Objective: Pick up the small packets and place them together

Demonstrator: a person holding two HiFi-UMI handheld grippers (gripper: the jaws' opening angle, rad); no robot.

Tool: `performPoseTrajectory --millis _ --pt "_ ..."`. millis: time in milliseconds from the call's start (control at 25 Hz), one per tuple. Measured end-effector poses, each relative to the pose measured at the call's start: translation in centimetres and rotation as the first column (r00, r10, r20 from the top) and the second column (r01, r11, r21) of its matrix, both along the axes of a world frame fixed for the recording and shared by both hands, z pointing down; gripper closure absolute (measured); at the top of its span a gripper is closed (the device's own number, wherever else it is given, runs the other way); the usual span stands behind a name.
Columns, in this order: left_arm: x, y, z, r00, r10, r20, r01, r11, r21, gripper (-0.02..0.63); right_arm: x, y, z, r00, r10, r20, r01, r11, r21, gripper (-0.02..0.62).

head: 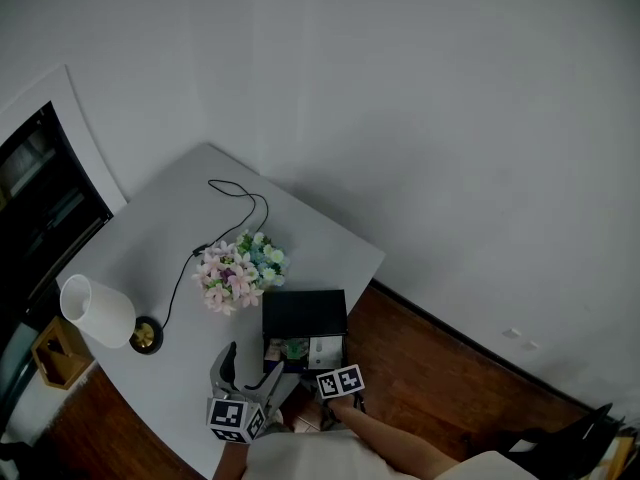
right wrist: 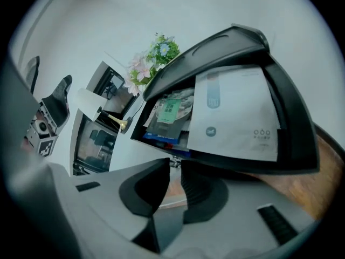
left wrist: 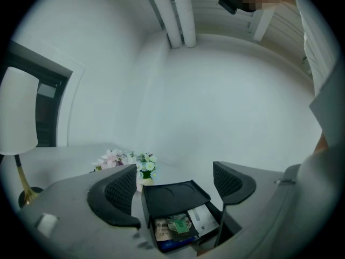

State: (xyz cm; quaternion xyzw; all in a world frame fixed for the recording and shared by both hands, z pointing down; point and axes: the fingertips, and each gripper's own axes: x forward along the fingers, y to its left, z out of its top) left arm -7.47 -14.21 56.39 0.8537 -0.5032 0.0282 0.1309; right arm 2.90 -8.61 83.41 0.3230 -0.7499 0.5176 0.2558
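A black box (head: 304, 313) stands at the white table's near edge with its drawer pulled open. In the drawer lie small packets: a white one (right wrist: 237, 112), a green one (right wrist: 171, 109) and a blue one (right wrist: 161, 136) under it. From the left gripper view the white packet (left wrist: 202, 219) and green packet (left wrist: 180, 225) show below the box lid (left wrist: 172, 196). My left gripper (left wrist: 175, 174) is open, short of the box, with nothing between its jaws. My right gripper (right wrist: 173, 169) is shut on nothing, just below the drawer's front rim. In the head view the left gripper (head: 250, 368) and right gripper (head: 335, 368) flank the drawer.
A bunch of flowers (head: 240, 266) stands behind the box. A white lamp (head: 98, 311) is at the table's left, its cable (head: 235, 203) looping toward the wall. Wooden floor (head: 420, 368) lies to the right of the table (head: 300, 238). A dark cabinet (head: 35, 208) is at far left.
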Motion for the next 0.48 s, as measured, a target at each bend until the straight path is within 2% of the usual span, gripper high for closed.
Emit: performPoseTrajectory --millis 120,320,440,480 --pt "0.5 0.2 0.2 1.000 0.015 -0.001 -0.015 1.000 -0.004 0.178 0.0 1.2 0.1 1.000 -0.015 0.004 0.015 1.000 -0.011 0.535" --pt "1.1 0.6 0.8 0.999 0.034 -0.005 -0.035 0.999 -0.017 0.179 1.0 1.8 0.2 0.995 -0.076 -0.068 0.077 0.997 0.016 0.535" --pt "1.3 0.6 1.0 0.999 0.035 -0.001 -0.035 0.999 -0.019 0.178 0.9 2.0 0.0 0.993 -0.089 -0.077 0.092 0.995 0.034 0.532" --pt "1.4 0.6 0.8 0.999 0.033 0.004 -0.033 0.999 -0.014 0.178 0.9 2.1 -0.1 0.992 -0.100 -0.082 0.105 0.993 0.053 0.489"
